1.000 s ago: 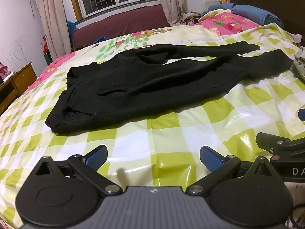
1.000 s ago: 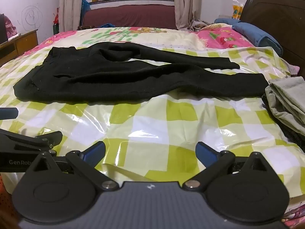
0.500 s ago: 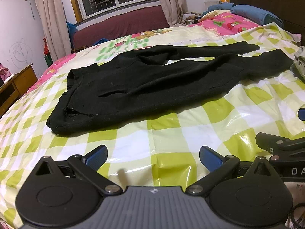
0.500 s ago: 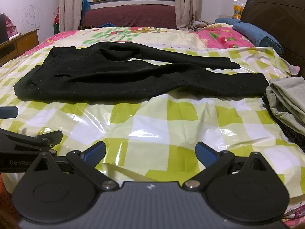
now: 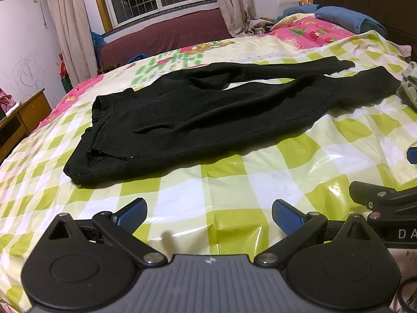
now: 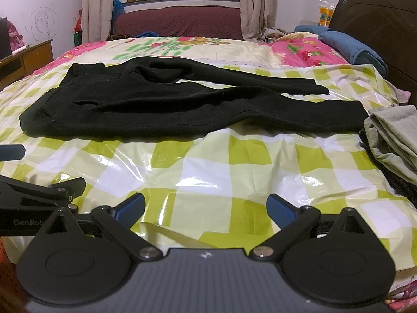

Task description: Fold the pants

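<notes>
Black pants (image 5: 208, 109) lie spread flat across the bed, waistband at the left and both legs running to the right; the right wrist view shows the same pants (image 6: 182, 107). My left gripper (image 5: 208, 215) hovers open over the green-checked plastic cover, short of the pants' near edge, nothing between its blue pads. My right gripper (image 6: 206, 208) is likewise open and empty above the cover, well in front of the pants. Each gripper shows at the edge of the other's view.
The bed carries a green-and-white checked plastic cover (image 6: 221, 169). A pile of folded grey and dark clothes (image 6: 391, 135) sits at the right edge. Blue pillows (image 6: 349, 44) and a dark headboard (image 6: 378, 26) stand at the far right. A wooden cabinet (image 5: 23, 120) is at the left.
Both grippers have crept slightly forward toward the pants; the pants lie unchanged and both grippers stay open.
</notes>
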`<state>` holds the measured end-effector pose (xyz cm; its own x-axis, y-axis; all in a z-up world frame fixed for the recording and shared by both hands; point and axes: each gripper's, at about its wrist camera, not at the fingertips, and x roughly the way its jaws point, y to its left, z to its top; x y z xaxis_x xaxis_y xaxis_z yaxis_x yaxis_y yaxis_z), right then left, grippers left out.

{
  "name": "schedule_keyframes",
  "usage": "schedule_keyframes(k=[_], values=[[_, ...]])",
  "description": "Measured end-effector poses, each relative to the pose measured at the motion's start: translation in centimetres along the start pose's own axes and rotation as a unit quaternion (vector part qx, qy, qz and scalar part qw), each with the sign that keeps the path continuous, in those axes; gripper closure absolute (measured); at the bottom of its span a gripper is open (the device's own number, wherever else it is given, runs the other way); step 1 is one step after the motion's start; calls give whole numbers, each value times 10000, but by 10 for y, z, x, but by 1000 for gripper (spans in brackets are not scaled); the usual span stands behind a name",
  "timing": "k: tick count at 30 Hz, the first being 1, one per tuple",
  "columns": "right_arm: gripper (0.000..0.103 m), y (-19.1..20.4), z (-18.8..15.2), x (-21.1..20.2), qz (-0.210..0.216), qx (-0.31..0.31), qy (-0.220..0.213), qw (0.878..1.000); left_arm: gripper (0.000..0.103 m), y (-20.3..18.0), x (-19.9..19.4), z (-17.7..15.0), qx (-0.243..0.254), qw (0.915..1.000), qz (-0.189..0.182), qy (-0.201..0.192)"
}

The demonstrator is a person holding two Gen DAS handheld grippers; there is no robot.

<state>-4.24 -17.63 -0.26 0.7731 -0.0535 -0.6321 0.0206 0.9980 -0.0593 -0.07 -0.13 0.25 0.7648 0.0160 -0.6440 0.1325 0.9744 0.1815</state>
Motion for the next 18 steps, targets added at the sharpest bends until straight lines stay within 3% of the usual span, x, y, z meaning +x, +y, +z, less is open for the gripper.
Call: schedule_keyframes(k=[18], values=[[5,0,0,1,2,-9,9,10000,0,-1,-2,1,37,10000,-7,-10]])
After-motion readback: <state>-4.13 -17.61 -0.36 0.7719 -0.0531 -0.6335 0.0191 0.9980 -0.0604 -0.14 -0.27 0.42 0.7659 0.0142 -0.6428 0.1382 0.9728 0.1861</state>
